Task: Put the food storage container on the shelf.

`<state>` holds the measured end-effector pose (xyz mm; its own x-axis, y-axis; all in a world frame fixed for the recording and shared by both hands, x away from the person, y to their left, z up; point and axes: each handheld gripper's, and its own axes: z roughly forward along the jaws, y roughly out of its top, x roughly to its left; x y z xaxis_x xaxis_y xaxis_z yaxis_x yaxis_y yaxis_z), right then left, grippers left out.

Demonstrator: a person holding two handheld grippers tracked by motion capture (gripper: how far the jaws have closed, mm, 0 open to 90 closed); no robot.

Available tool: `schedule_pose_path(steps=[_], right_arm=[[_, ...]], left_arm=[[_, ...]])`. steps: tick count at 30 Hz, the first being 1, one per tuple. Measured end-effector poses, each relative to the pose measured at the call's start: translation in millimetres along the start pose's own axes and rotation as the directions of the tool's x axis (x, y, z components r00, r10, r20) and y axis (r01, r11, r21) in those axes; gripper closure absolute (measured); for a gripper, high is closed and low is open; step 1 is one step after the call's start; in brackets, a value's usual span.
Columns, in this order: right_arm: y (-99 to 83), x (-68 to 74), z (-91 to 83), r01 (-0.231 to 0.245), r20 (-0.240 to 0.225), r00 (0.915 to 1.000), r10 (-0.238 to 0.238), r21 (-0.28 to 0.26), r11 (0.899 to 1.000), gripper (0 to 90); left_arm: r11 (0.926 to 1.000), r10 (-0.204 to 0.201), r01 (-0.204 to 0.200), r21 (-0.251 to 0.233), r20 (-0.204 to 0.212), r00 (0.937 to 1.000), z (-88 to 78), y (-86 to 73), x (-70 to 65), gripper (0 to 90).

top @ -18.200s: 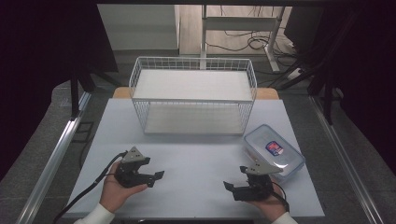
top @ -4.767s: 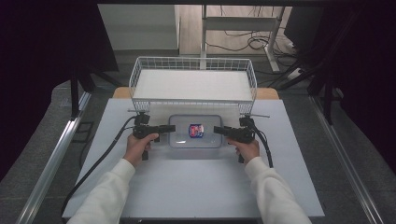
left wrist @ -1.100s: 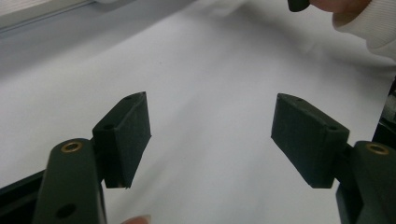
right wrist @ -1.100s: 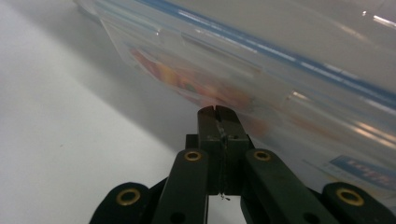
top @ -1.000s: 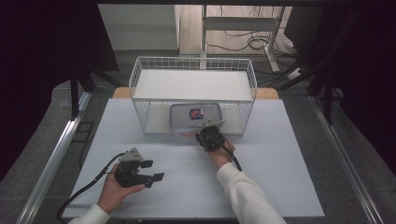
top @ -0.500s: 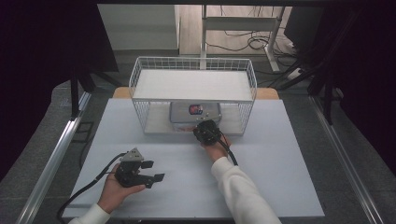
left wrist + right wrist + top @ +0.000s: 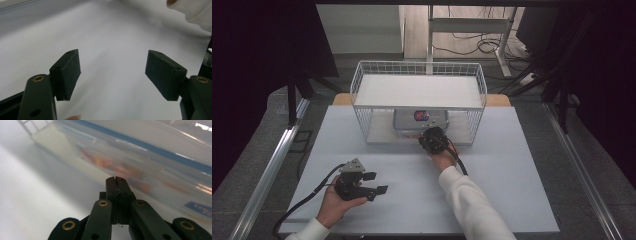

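While the container sits under the rack, these lines read the moment.

Change: the clear plastic food container [image 7: 420, 120] lay out on the open table between both grippers a few seconds back; now it is inside the white wire rack [image 7: 419, 85], on the lower level beneath the shelf, and half a second ago it stood slightly nearer the front opening.
Meaning: judged from this, the push into the rack is nearly done; what remains is probably a last nudge or a withdrawal.
Right gripper [image 7: 115, 179]: jaws clenched together on nothing, tips used as a blunt pusher; the container wall lies just ahead of the tips, and I cannot tell whether they touch it.
Left gripper [image 7: 112, 72]: jaws released and spread wide, only bare table between and ahead of them; it has stayed parked near the table's front edge over the last second.
Container: rounded rectangular box, translucent glossy walls, blue seal strip under the lid, a red and blue label on top; blurred reddish contents show through the wall ahead of the right jaws.
Rack: thin white wire mesh sides, flat white shelf on top, open at the front.
Table [image 7: 512, 165]: matte white, smooth, so the box should slide easily.
Jaw pads [image 7: 71, 72]: black, blocky, dull rubbery faces.
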<state>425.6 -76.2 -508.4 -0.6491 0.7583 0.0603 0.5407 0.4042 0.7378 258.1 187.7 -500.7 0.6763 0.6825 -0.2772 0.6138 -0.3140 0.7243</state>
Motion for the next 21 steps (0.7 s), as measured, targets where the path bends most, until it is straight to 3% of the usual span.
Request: schedule_pose_path(steps=[4, 12, 15, 18, 21], right_arm=[[-1.5, 5.4, -18.6, 0.06, -0.024, 0.9979, -0.06, 0.0, 0.998, 88.7], [-22.6, -0.5, -86.1, 0.113, -0.069, 0.991, -0.115, -0.043, 0.993, 88.7], [-37.3, -7.2, -112.5, 0.126, -0.076, 0.9885, -0.131, -0.061, 0.99, 88.7], [-56.0, -13.4, -136.2, 0.138, -0.081, 0.9863, -0.144, -0.073, 0.988, 88.7], [-83.1, -22.2, -158.6, 0.134, -0.081, 0.987, -0.138, -0.06, 0.989, 88.6]], left_arm=[[1.0, -0.004, 0.004, -0.006, -0.003, 1.0, 0.0, -0.4, -0.2, 27.6], [0.9997, -0.015, 0.015, -0.02, -0.036, 0.9992, -3.9, -0.1, 1.1, 27.6], [0.9986, -0.033, 0.032, -0.042, -0.044, 0.9985, -6.4, 3.6, 5.6, 27.6], [0.9988, -0.022, 0.018, -0.044, -0.082, 0.9964, -10.9, 3.3, 9.3, 27.4], [0.9992, -0.009, 0.006, -0.038, -0.091, 0.9958, -11.7, 1.9, 8.2, 27.3]])
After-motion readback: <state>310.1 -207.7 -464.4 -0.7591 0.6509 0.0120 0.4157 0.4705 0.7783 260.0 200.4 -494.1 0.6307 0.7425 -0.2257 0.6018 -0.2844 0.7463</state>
